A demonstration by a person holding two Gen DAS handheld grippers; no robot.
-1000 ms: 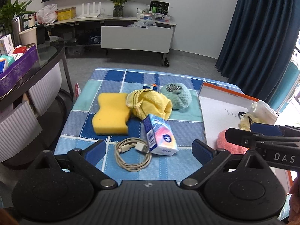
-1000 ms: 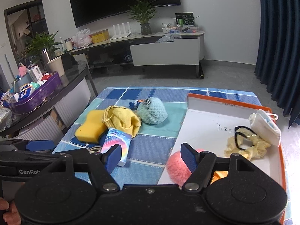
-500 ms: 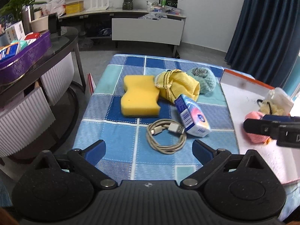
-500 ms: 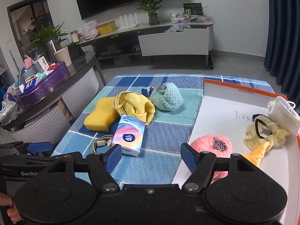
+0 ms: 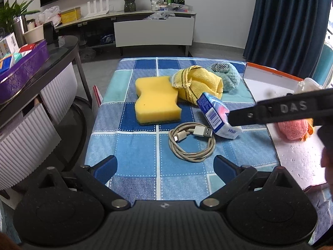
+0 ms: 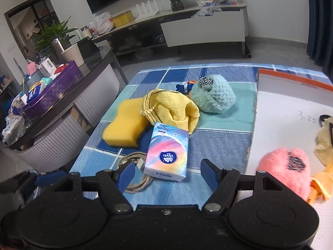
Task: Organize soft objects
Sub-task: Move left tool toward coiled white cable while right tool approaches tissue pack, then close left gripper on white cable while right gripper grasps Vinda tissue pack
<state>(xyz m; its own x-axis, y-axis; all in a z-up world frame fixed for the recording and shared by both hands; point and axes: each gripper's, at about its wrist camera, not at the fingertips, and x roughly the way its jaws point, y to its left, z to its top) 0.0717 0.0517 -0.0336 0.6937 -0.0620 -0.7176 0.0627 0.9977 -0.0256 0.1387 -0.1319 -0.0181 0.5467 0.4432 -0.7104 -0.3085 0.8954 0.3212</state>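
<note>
On the blue checked cloth lie a yellow sponge [image 5: 156, 100] [image 6: 122, 129], a yellow towel [image 5: 197, 83] [image 6: 170, 108], a teal knitted plush [image 5: 226, 76] [image 6: 214, 95] and a tissue pack [image 5: 216, 114] [image 6: 167, 150]. A white tray [image 5: 295, 158] [image 6: 276, 108] on the right holds a pink plush [image 5: 293, 128] [image 6: 285, 166] and a yellow scrunchie [image 6: 324, 137]. My left gripper [image 5: 165, 166] is open and empty at the cloth's near edge. My right gripper [image 6: 167, 175] is open and empty, just short of the tissue pack; its side crosses the left wrist view [image 5: 281, 110].
A coiled USB cable [image 5: 191, 141] [image 6: 135, 170] lies beside the tissue pack. A small blue and orange item [image 6: 185, 86] sits behind the towel. A dark side table with a purple tray [image 5: 20, 73] [image 6: 50, 95] stands left. A TV console [image 5: 154, 31] is at the back.
The right gripper has swung left from the tray toward the tissue pack, and now crosses the left wrist view. The left gripper has pulled back and shifted left. Both stay open.
</note>
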